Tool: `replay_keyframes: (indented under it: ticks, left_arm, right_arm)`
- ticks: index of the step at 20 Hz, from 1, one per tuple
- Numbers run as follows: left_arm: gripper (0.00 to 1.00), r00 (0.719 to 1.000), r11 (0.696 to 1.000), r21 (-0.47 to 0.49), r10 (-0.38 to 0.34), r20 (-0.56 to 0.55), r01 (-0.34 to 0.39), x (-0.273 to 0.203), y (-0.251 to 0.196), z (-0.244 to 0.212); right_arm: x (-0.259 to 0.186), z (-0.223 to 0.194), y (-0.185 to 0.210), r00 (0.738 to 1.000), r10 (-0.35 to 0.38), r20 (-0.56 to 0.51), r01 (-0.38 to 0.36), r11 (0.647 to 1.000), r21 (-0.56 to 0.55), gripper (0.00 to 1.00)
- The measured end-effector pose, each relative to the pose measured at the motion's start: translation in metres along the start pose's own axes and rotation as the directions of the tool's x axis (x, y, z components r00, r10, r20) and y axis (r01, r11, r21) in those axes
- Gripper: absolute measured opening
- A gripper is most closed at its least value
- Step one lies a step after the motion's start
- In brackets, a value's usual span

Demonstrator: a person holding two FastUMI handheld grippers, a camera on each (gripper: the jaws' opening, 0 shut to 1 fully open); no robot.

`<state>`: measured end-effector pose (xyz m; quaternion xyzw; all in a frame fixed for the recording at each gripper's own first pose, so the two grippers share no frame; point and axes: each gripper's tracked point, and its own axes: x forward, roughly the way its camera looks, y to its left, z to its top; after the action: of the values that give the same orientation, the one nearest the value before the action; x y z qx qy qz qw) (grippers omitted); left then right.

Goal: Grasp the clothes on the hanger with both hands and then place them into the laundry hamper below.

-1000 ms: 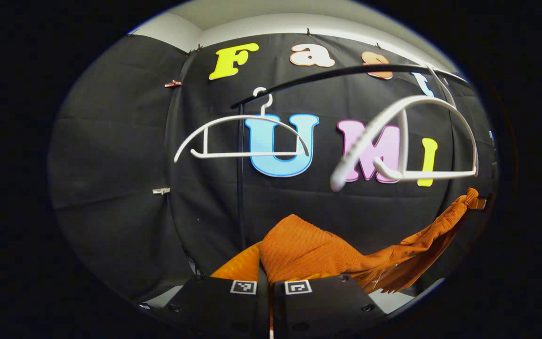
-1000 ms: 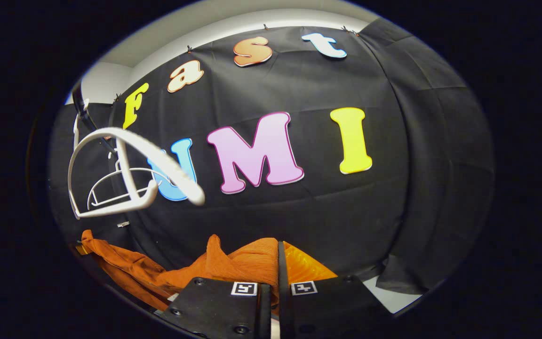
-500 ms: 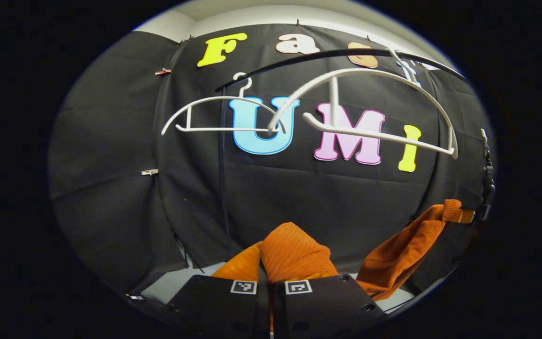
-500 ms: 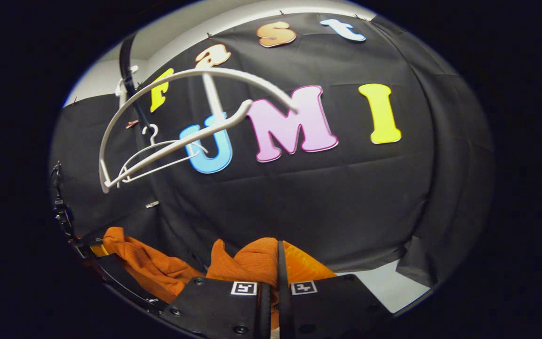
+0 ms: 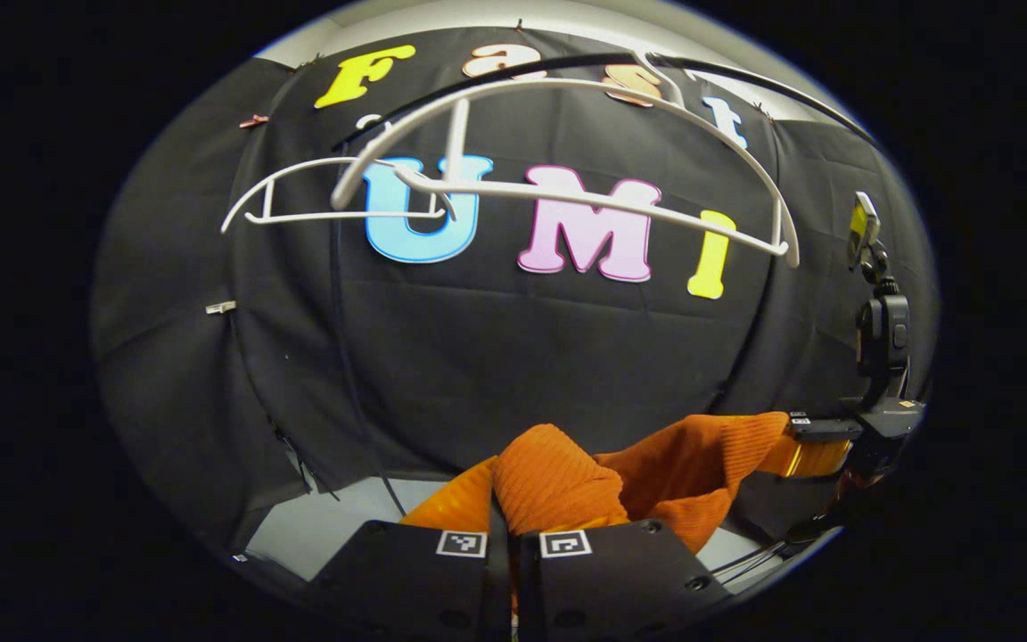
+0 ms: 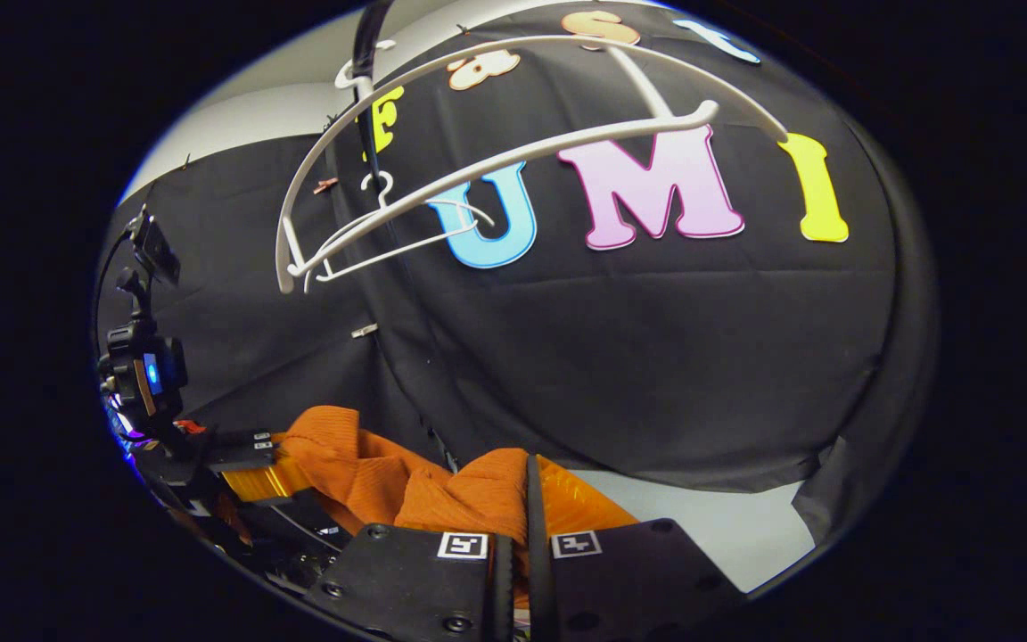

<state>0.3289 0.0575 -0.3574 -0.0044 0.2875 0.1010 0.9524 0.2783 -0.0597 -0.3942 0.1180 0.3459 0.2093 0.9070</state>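
Now | L fingers [image 5: 506, 535] clamp orange garment [image 5: 558, 477] | R fingers [image 6: 513, 535] clamp it too | cloth bunched btwn both

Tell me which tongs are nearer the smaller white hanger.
Left, probably. The left tongs and right tongs both grip the orange garment below the hanger, which hangs toward the left.

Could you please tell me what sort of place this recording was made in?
Probably a staged recording booth: black cloth wall, a dark clothes rail carrying bare white hangers, and pale floor below.
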Motion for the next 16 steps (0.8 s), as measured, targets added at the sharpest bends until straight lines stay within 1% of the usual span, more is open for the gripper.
replay_keyframes:
  ticks: [3, 6, 7, 9, 11, 13, 16]
  left_arm:
    - [0.07, 0.994, 0.999, -0.048, -0.003, -0.107, -0.002, 0.018, -0.001, -0.028]
    - [0.07, 0.974, 0.994, -0.111, -0.013, -0.224, -0.013, 0.033, 0.004, -0.058]
    - [0.07, 0.966, 0.993, -0.12, -0.015, -0.257, -0.017, 0.035, 0.004, -0.062]
    - [0.07, 0.944, 0.991, -0.135, -0.03, -0.329, -0.016, 0.036, 0.001, -0.079]
    - [0.07, 0.914, 0.984, -0.177, -0.059, -0.401, -0.014, 0.038, -0.014, -0.095]
    - [0.08, 0.885, 0.98, -0.198, -0.062, -0.462, -0.035, 0.036, -0.019, -0.1]
    - [0.08, 0.862, 0.976, -0.209, -0.054, -0.504, -0.061, 0.034, -0.017, -0.106]
  right_arm:
    - [0.017, -0.027, 0.001, 0.995, 0.003, -0.101, -0.003, 1.0, 0.001, 0.11]
    - [0.028, -0.068, -0.002, 0.973, -0.009, -0.232, 0.01, 1.0, 0.004, 0.12]
    - [0.03, -0.075, -0.001, 0.965, -0.012, -0.261, 0.016, 1.0, 0.011, 0.12]
    - [0.034, -0.091, 0.002, 0.948, -0.011, -0.318, 0.021, 0.999, 0.029, 0.12]
    - [0.037, -0.111, 0.001, 0.926, -0.012, -0.377, 0.028, 0.999, 0.036, 0.12]
    - [0.035, -0.125, -0.003, 0.905, -0.024, -0.425, 0.043, 0.998, 0.035, 0.12]
    - [0.038, -0.138, -0.009, 0.882, -0.031, -0.471, 0.055, 0.998, 0.037, 0.12]
